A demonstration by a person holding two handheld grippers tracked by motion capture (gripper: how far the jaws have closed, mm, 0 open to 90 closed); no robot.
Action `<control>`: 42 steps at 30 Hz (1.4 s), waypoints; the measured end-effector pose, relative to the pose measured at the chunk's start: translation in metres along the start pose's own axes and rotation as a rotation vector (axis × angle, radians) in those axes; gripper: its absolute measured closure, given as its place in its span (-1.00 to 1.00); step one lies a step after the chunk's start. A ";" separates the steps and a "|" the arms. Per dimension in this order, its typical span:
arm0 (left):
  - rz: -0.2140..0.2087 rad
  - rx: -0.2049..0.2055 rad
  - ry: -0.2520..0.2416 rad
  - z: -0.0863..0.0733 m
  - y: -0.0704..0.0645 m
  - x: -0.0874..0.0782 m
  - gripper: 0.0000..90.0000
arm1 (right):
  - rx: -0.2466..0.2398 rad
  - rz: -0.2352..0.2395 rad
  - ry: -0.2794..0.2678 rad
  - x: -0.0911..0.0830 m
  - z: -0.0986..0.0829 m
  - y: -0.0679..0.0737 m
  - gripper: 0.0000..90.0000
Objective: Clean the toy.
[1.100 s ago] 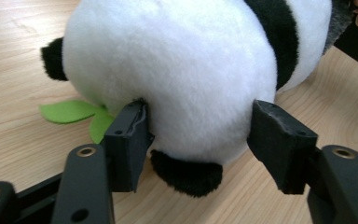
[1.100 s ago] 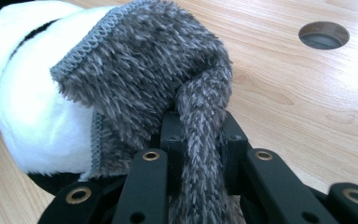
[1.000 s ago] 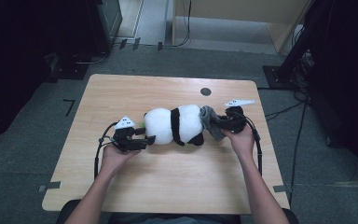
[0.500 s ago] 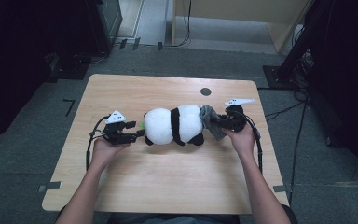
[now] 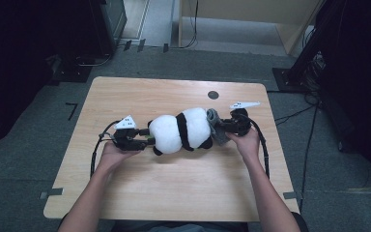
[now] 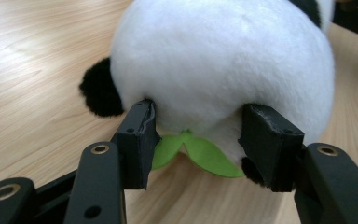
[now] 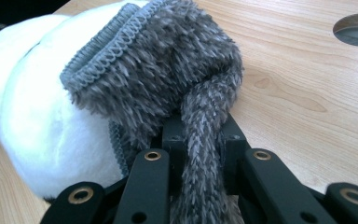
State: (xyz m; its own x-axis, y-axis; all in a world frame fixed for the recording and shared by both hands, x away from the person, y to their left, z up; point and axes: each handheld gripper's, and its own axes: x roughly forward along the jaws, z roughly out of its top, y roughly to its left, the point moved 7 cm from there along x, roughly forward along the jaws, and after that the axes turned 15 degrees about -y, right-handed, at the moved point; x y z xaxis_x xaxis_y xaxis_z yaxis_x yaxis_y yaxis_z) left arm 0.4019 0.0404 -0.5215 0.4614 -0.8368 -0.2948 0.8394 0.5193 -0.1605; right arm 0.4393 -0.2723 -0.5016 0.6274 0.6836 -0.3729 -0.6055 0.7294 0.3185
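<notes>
1. A panda plush toy (image 5: 181, 131) lies on its side at the middle of the wooden counter (image 5: 174, 193) in the high view, its long axis running left to right.
2. The left claw (image 5: 147, 137) sits just left of the panda in the high view, held by the person's left hand (image 5: 110, 153).
3. In the left gripper view the panda's white rounded end (image 6: 223, 65) takes up the upper centre; the left claw's jaws stand fairly wide, one pad on each side of that end and touching the fur, though whether they squeeze it cannot be told.
4. A green felt leaf (image 6: 196, 156) shows low between those jaws, and a black ear or paw (image 6: 100, 93) sits at centre left.
5. The right claw (image 5: 224, 126) is at the panda's right end in the high view, held by the right hand (image 5: 245, 142).
6. In the right gripper view its jaws stand narrow, pinching a strip of the grey fuzzy sock (image 7: 168, 79), which sits over the panda's white end (image 7: 32, 107).
7. A round cable hole (image 5: 213, 94) lies in the counter above the panda, well apart from it.
</notes>
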 end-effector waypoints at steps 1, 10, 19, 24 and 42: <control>0.019 0.015 -0.012 0.000 0.001 0.000 -0.04 | 0.004 0.009 -0.006 0.001 0.000 -0.001 0.76; 0.042 0.029 -0.073 -0.003 0.012 0.008 -0.61 | -0.015 0.029 0.012 0.006 0.001 0.000 0.77; -0.096 0.103 -0.079 -0.002 -0.011 0.010 -0.79 | -0.042 0.061 0.013 0.012 0.002 0.003 0.79; -0.191 0.141 -0.045 -0.008 -0.035 0.020 -1.00 | -0.073 0.071 0.002 0.017 0.004 0.011 0.79; -0.228 0.054 -0.007 -0.002 -0.044 0.012 0.00 | -0.060 -0.064 -0.021 0.008 0.010 -0.005 0.78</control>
State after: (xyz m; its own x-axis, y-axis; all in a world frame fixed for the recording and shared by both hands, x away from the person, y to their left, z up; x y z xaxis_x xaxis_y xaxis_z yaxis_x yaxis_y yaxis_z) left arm 0.3697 0.0080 -0.5196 0.2597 -0.9326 -0.2504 0.9363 0.3067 -0.1712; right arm 0.4529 -0.2703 -0.4974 0.6758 0.6363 -0.3720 -0.5916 0.7694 0.2412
